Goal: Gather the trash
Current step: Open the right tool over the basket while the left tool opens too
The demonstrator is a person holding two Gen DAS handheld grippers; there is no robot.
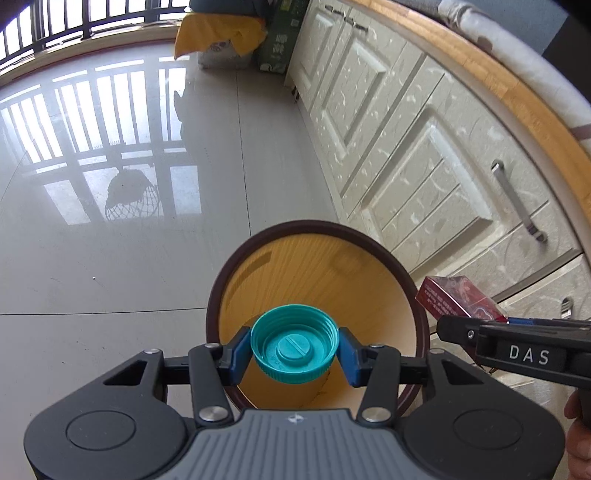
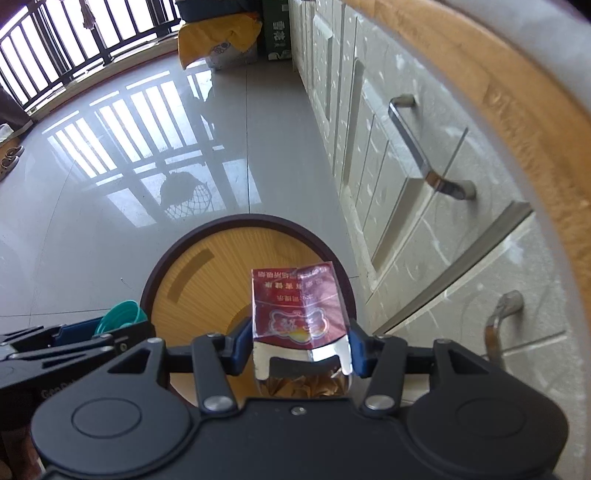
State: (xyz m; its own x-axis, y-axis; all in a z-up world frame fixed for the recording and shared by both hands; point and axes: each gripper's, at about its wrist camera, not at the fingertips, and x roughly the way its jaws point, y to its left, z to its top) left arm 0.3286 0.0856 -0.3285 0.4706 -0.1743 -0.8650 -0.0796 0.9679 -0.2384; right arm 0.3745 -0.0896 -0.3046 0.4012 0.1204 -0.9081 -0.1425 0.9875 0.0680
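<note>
Floor [image 1: 110, 258]: glossy grey tile, window bars mirrored.
Bin [image 1: 369, 280]: wood-grain wall, matt; dark smooth rim.
Cap [image 1: 294, 343]: teal plastic, ribbed outside, slightly shiny.
Cigarette pack [image 2: 299, 314]: red card, wrapped in glossy clear film.
Cabinet handles [image 2: 424, 147]: polished metal.
Countertop edge [image 1: 517, 92]: wood, satin.

I have the bin [image 1: 413, 295] standing on the floor [image 1: 110, 258] just beside the cabinet front [image 1: 406, 147], which runs along its right. Over the bin's mouth my left gripper [image 1: 294, 345] has the bottle cap [image 1: 294, 345] between its pads, and to its right my right gripper [image 2: 299, 341] has the cigarette pack [image 2: 297, 306] between its own. Far behind, at the cabinet's end, a sack [image 1: 221, 40] and a carton [image 1: 277, 40] stand side by side below the window railing [image 1: 55, 29].
</note>
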